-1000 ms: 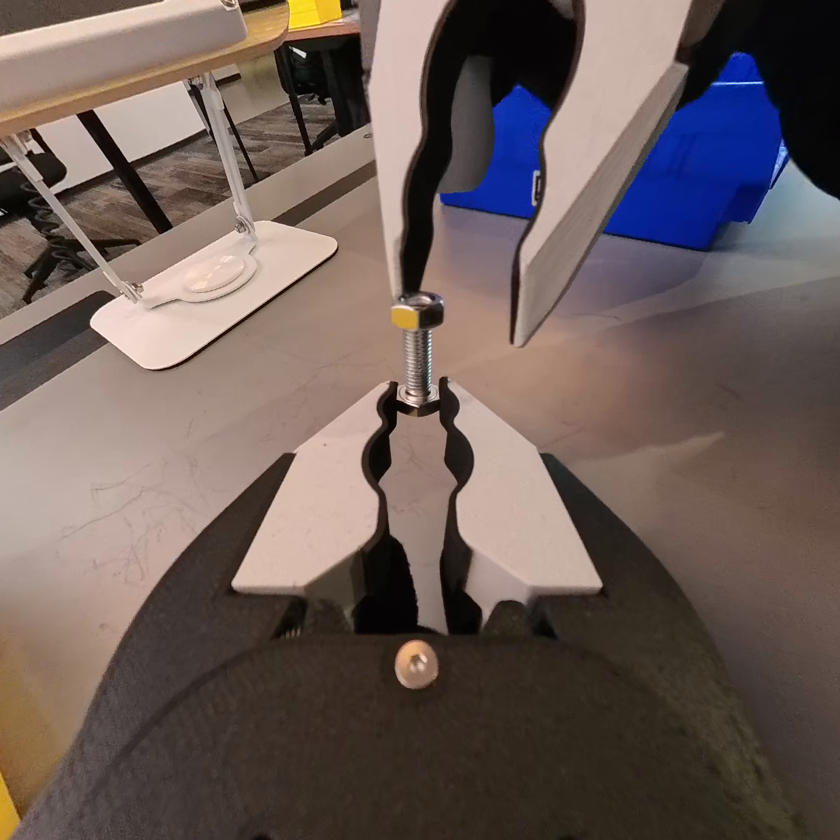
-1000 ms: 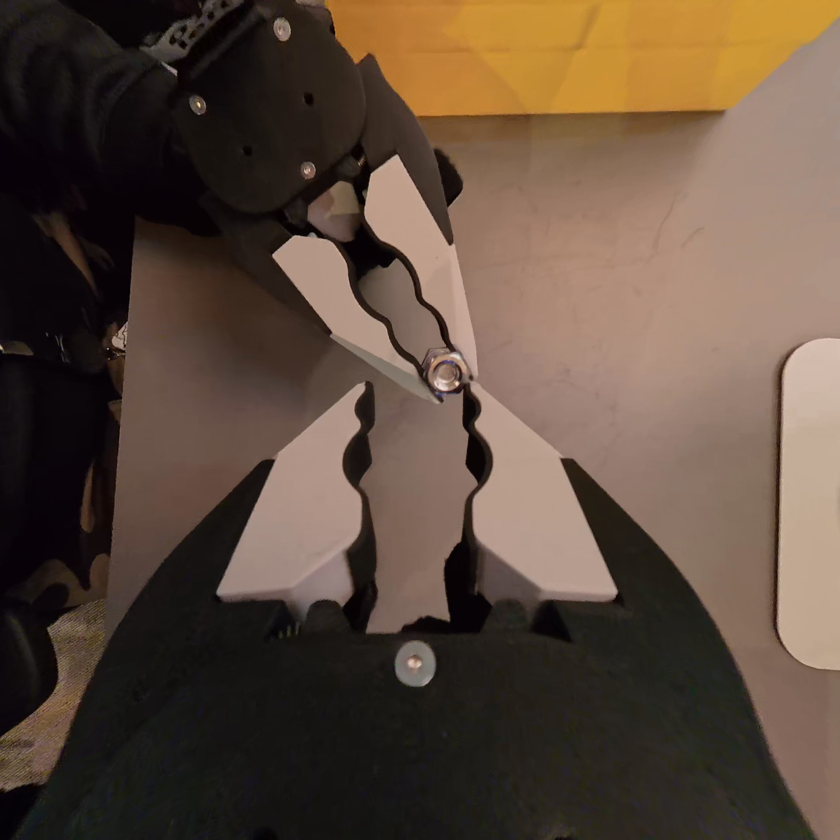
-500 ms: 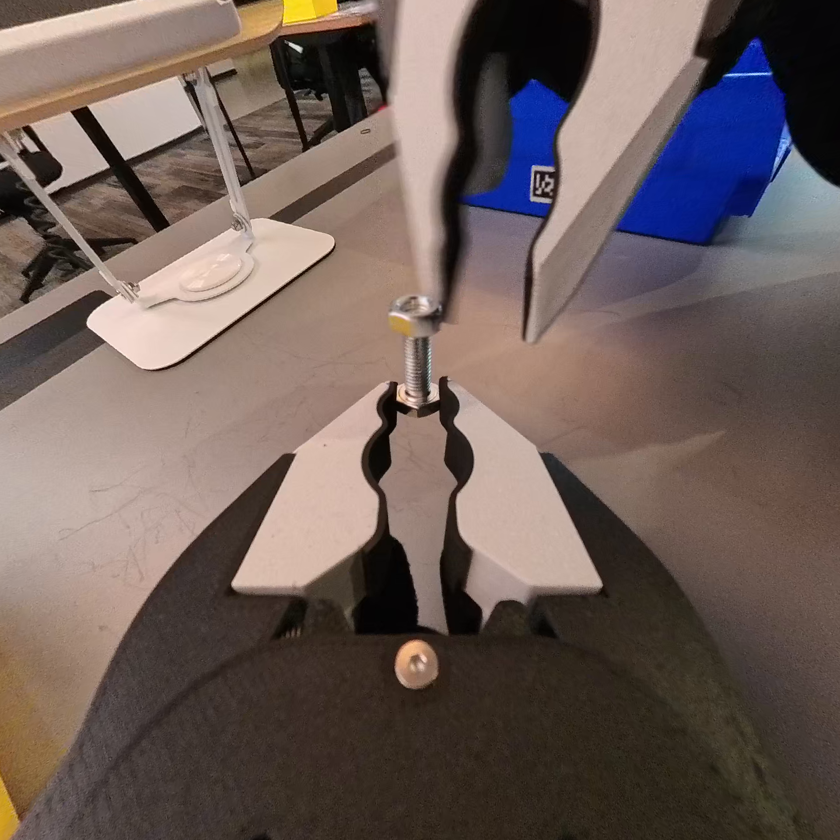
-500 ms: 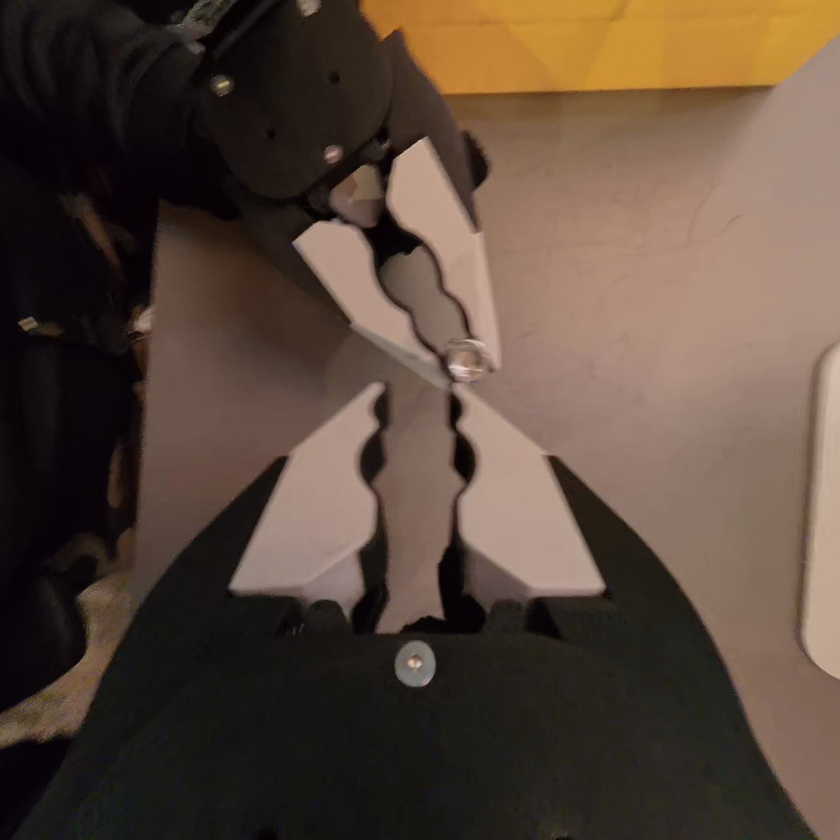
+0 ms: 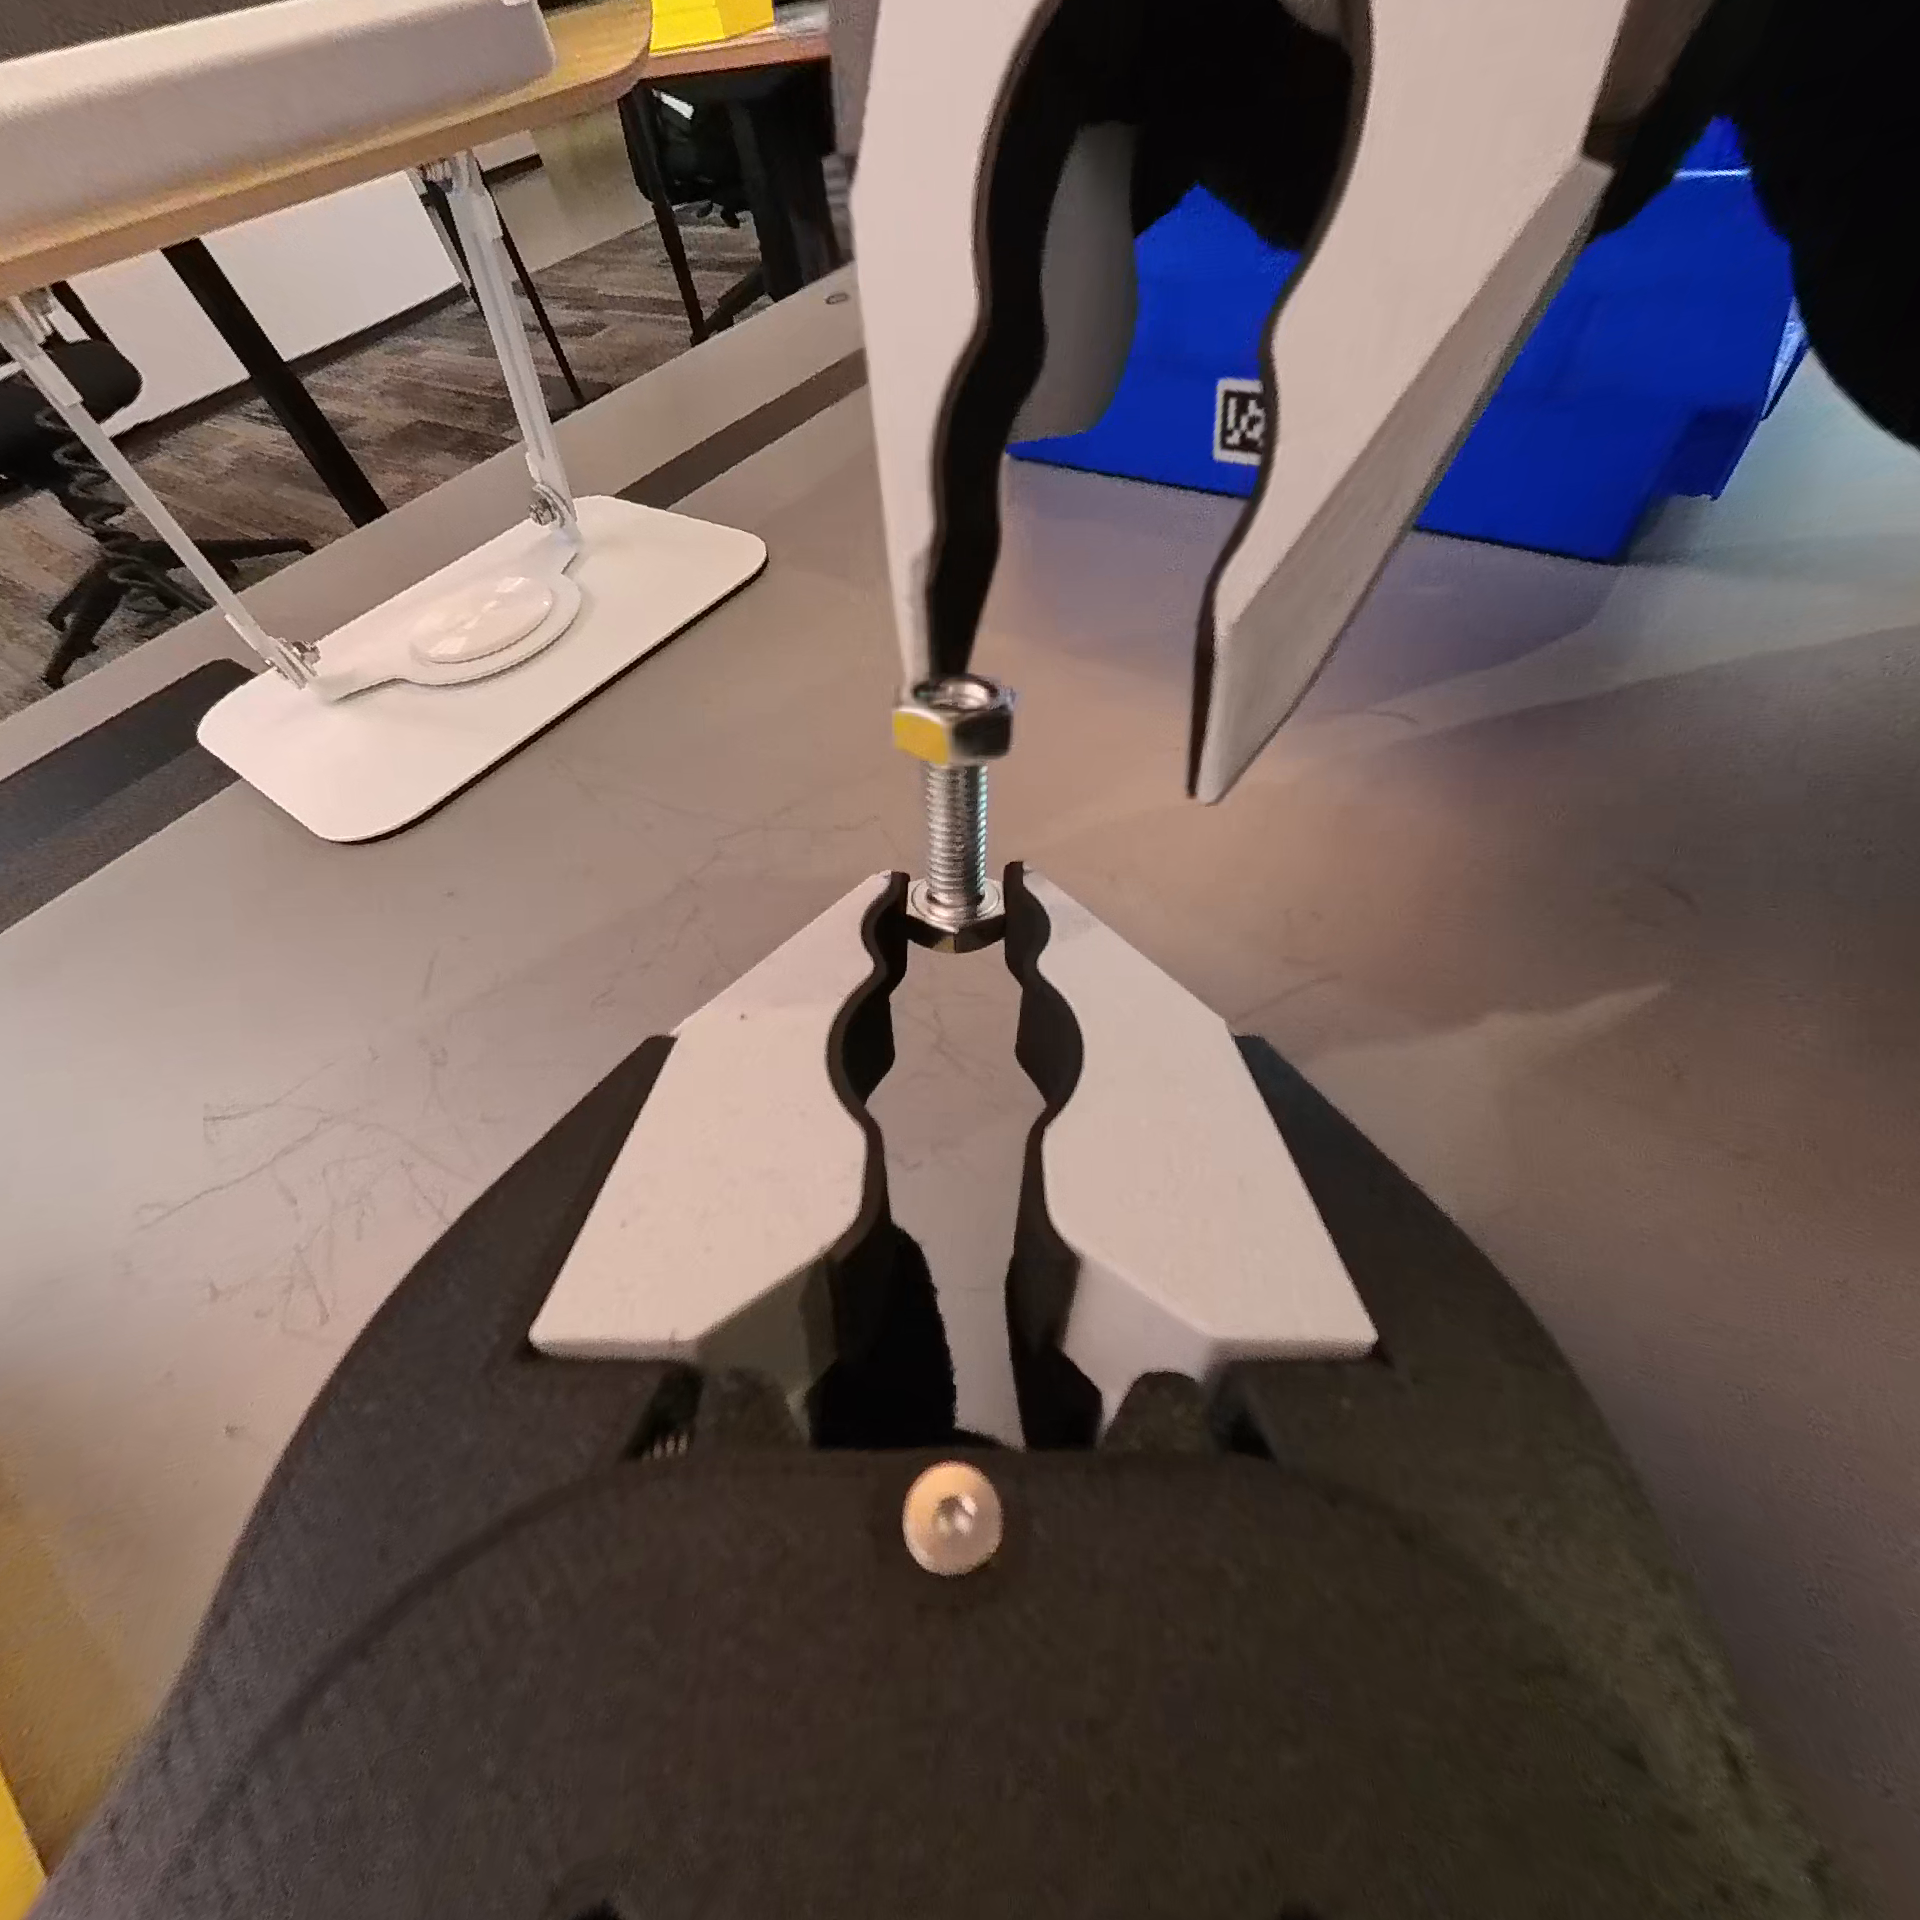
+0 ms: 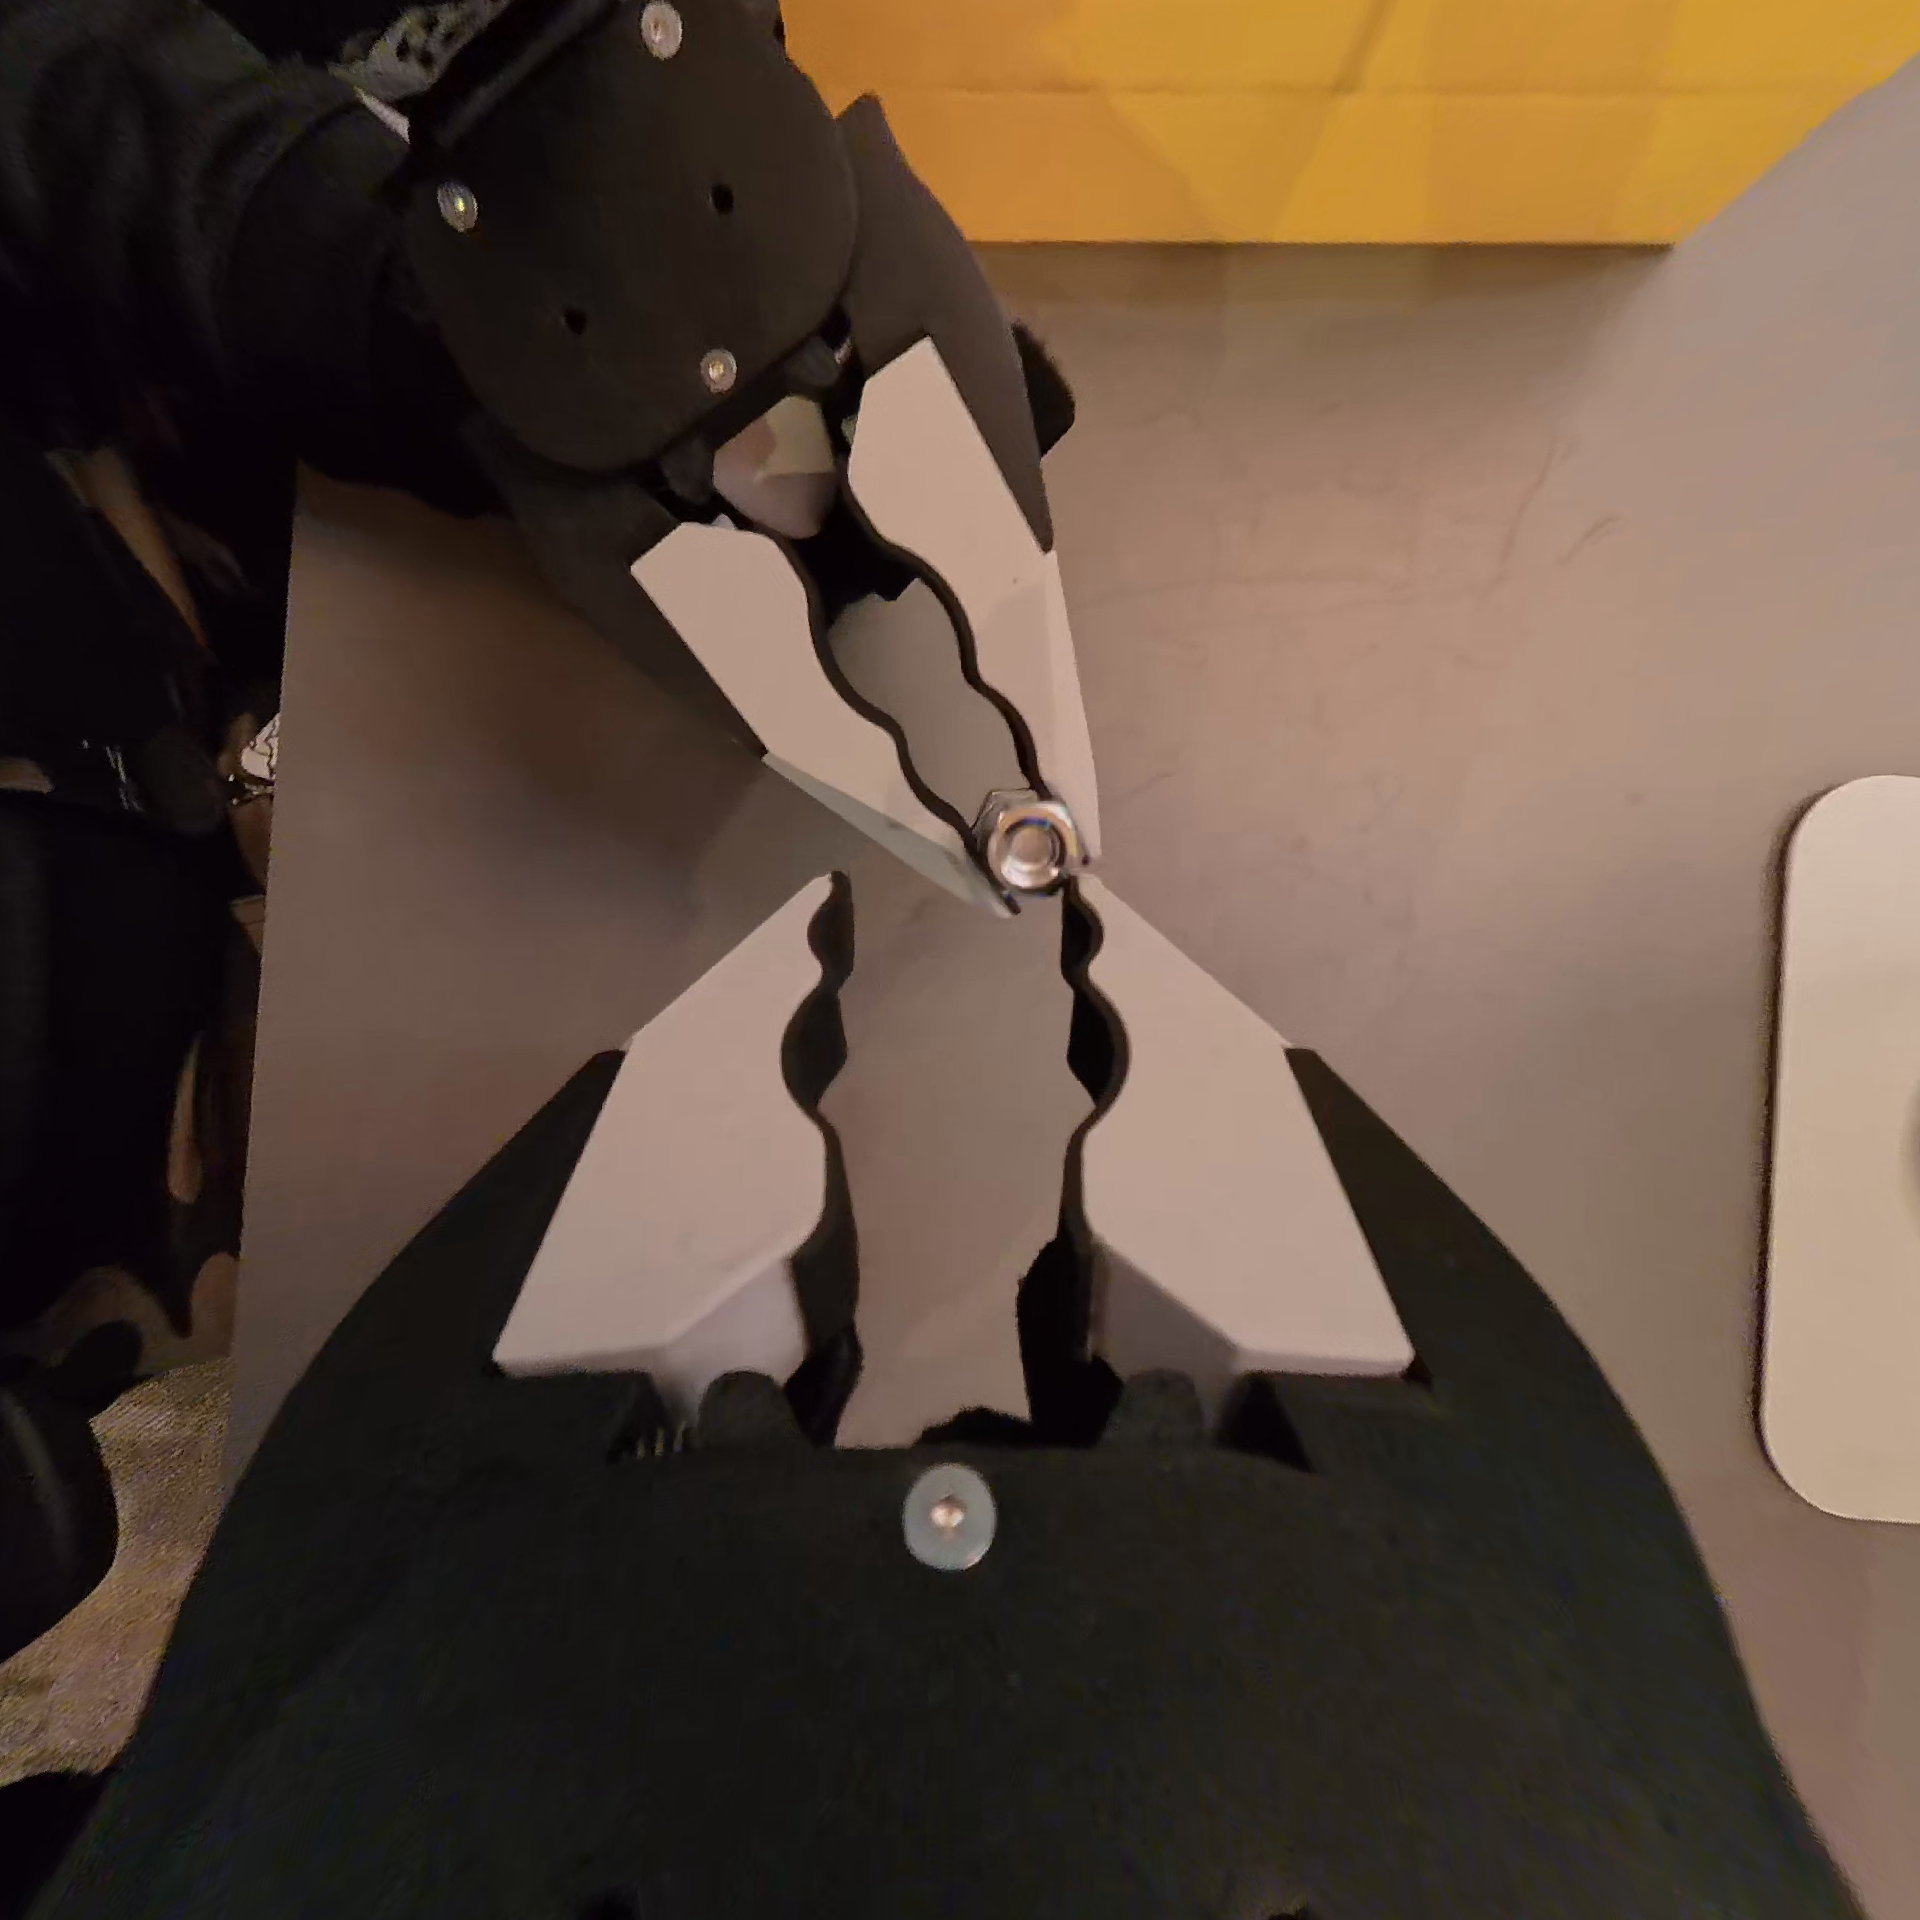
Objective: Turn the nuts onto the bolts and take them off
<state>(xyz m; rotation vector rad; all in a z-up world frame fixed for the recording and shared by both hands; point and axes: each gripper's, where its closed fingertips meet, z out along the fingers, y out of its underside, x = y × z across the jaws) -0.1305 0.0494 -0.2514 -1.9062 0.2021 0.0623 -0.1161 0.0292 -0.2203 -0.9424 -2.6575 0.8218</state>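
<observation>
A silver bolt stands upright, and my left gripper is shut on its hex head at the fingertips. A silver nut sits at the top of the thread. My right gripper comes down from above with its jaws open. Its left fingertip touches the top of the nut and the other finger is well clear to the right. In the right wrist view the nut shows end-on, just past the right gripper's right fingertip, held by the left gripper.
Everything is above a grey table. A white stand base sits at the left, also showing at the right edge of the right wrist view. A blue bin stands behind. A yellow surface borders the table, whose left edge is close. My left and right fingertips are right by each other. From either gripper's tips it is about 30 cm to the white stand base.
The right gripper swung its fingertip from the left side of the nut to the right and back again, staying open. The left gripper and bolt stayed still.
</observation>
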